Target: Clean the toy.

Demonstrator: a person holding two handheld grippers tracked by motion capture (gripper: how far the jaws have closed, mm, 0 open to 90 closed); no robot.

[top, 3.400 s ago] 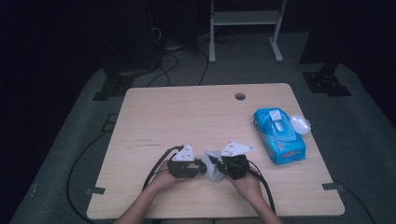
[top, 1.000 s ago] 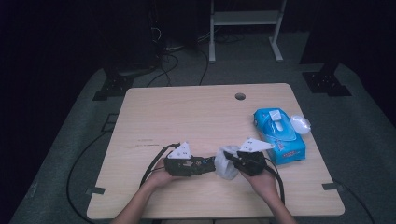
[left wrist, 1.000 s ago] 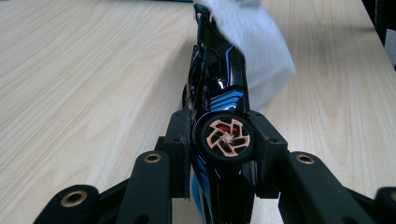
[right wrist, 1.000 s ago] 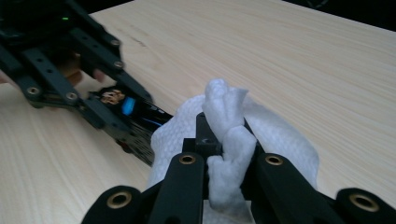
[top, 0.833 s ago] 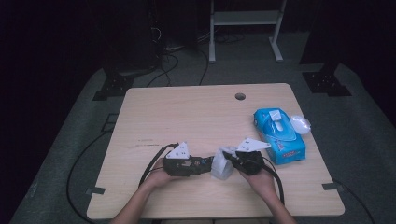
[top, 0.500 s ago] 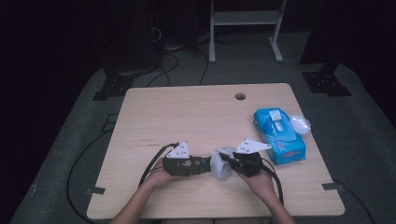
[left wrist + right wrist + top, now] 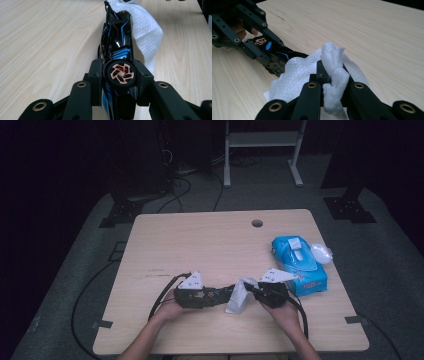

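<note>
Both grippers' fingers clamp — toy car (image 7: 117, 47), white wipe (image 7: 312, 72) — near table's front edge (image 7: 230, 352).

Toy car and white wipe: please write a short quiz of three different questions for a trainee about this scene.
1. True or false: the left tongs are shut on the toy car.
2. What do the right tongs hold? A) white wipe B) blue packet C) cable
3. In the high view, on which side of the table does the blue wipes packet lie?

Key
1. True; the pads press on the car at a wheel.
2. A; the white wipe is pinched between the jaws and lies against the car's far end.
3. The right side.
</note>
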